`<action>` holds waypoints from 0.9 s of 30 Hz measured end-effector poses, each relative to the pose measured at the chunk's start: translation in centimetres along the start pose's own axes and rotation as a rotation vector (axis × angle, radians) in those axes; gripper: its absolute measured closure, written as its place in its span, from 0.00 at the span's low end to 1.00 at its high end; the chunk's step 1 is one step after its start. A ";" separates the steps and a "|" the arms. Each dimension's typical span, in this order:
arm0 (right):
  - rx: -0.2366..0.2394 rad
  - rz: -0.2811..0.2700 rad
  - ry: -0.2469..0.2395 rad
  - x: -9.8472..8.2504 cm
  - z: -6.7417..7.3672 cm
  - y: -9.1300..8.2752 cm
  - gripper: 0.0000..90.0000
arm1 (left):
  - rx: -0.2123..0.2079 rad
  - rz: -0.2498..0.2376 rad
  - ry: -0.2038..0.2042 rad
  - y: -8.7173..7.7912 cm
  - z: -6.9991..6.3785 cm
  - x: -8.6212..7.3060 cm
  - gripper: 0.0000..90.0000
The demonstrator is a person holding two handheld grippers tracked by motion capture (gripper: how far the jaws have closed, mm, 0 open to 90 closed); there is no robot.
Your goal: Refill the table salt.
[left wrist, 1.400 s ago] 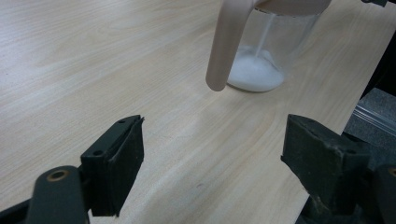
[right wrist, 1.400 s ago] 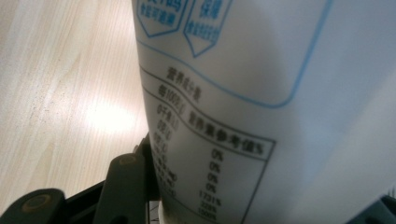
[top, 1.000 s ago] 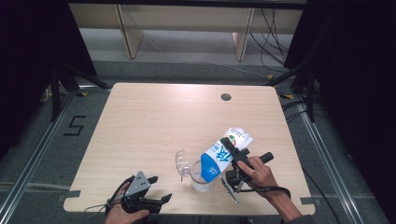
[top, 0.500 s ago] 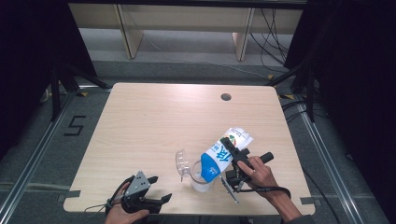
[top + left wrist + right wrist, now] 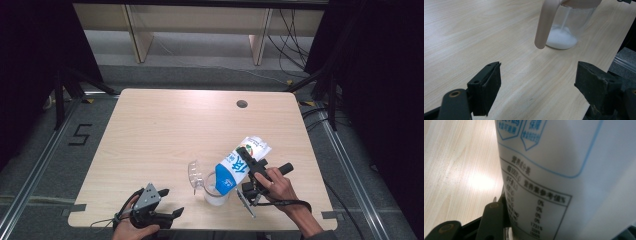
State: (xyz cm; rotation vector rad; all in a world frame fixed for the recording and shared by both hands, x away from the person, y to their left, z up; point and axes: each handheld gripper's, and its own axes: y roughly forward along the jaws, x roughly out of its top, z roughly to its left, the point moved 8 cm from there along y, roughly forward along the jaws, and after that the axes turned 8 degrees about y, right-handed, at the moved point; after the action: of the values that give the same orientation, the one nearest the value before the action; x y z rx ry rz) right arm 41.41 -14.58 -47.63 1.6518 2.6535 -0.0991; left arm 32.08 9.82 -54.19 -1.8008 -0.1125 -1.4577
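My right gripper [image 5: 248, 167] is shut on a blue and white carton [image 5: 239, 166], which is tilted mouth-down to the left over a clear jug [image 5: 215, 194] near the table's front edge. In the right gripper view the carton's printed side [image 5: 564, 170] lies against my left jaw. In the left gripper view a thin white stream falls into the jug [image 5: 570, 23], where a heap of white powder [image 5: 561, 39] covers the bottom; its pale handle [image 5: 546, 22] faces me. My left gripper [image 5: 170, 202] rests at the front left of the table, open with nothing between its pads [image 5: 487, 85].
The light wooden table [image 5: 165, 130] has a small round hole [image 5: 242, 104] at its back right. Wooden shelving [image 5: 200, 20] stands on the floor behind it. Metal rails and cables run along both sides of the table.
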 end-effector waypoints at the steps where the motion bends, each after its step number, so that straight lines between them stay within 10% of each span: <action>1: 0.004 0.009 0.003 -0.1 0.1 -0.1 0.59 | 0.000 0.000 0.000 0.0 0.0 0.0 0.23; 27: -0.010 -0.005 -0.018 0.1 0.0 0.0 0.60 | 0.001 0.000 0.001 0.0 0.0 0.0 0.23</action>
State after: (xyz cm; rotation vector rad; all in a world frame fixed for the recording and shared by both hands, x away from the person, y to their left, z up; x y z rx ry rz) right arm 41.38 -14.48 -47.62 1.6337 2.6407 -0.0996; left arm 32.09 9.84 -54.19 -1.7994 -0.1128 -1.4575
